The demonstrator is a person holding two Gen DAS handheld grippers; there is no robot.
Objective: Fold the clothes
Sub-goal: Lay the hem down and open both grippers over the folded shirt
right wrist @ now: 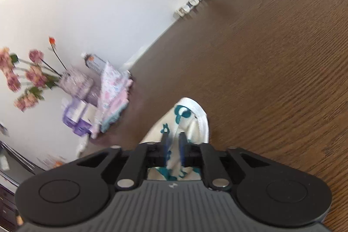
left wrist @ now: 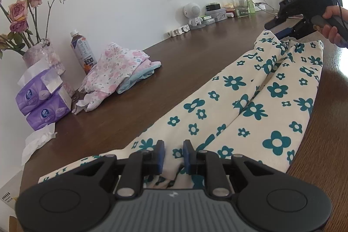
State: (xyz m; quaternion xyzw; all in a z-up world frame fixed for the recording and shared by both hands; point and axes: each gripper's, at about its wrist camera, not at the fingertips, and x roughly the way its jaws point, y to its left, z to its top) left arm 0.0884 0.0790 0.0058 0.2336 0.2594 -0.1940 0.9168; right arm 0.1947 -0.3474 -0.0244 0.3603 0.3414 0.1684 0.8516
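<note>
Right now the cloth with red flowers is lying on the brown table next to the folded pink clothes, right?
Not quite. The cloth has teal flowers, not red, as the left wrist view shows. It does lie on the brown table, with the folded pink clothes beside it.

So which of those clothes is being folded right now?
Look at the brown table. Along its near side lies a long cream garment, far from the pink folded pile by the vase. Only it has teal flowers.

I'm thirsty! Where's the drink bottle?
In the left wrist view, the bottle stands at the left by the wall, between the flower vase and the folded pink clothes.
</note>
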